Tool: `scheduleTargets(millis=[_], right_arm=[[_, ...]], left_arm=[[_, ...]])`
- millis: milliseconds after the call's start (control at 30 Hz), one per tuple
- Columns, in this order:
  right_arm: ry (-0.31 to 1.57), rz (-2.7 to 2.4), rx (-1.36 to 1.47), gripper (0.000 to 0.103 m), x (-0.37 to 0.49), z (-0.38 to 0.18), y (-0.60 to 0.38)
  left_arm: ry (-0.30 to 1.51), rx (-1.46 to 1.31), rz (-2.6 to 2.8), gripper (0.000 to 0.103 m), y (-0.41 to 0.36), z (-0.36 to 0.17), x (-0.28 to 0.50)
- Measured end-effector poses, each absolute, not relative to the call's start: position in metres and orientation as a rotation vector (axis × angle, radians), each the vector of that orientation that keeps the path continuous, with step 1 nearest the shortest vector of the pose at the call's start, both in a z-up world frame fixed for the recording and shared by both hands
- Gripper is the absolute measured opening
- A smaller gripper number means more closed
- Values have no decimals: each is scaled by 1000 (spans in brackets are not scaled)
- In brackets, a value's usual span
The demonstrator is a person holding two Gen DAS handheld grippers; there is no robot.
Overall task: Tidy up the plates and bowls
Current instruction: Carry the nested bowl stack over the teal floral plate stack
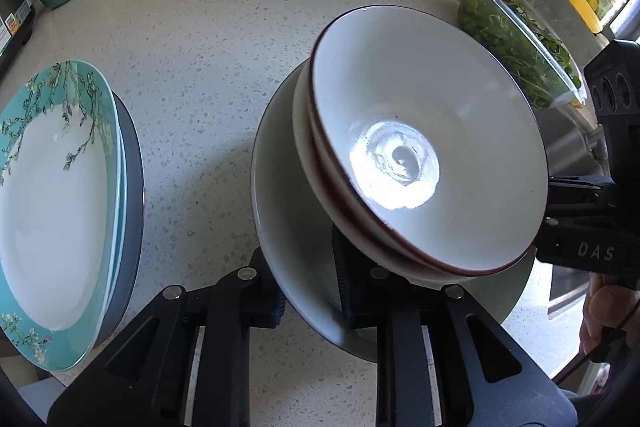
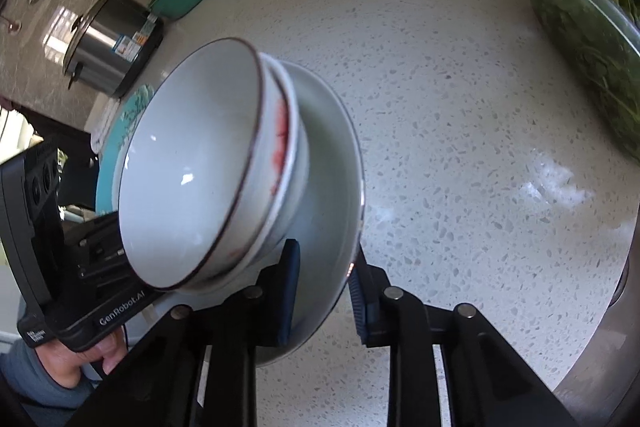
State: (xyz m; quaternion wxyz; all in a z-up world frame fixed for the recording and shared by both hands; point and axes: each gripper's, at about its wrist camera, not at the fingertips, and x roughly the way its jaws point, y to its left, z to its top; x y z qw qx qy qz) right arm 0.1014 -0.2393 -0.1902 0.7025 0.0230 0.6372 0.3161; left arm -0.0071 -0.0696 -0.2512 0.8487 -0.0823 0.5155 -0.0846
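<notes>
Two grippers, left (image 1: 310,291) and right (image 2: 324,291), have jaws clenched on opposite rims of the bowl stack (image 1: 420,155).

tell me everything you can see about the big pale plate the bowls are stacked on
The big pale plate is round, glossy and greenish white, ceramic by its look, with a thin dark rim. It sits over the speckled countertop. Nested white bowls with dark red rims stand in its well. The left hand-held gripper and right hand-held gripper each pinch its rim on opposite sides.
</notes>
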Motion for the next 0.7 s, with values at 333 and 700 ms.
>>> scheduleTargets(millis=[333,700], right_arm=[[1419,687,83,24,100,-191,-245],[1403,683,38,24,96,-185,-246]], left_arm=[[1080,-168,-176,18,-64,-249,-14],[1052,-159,-181,17,-67,-238,-18]])
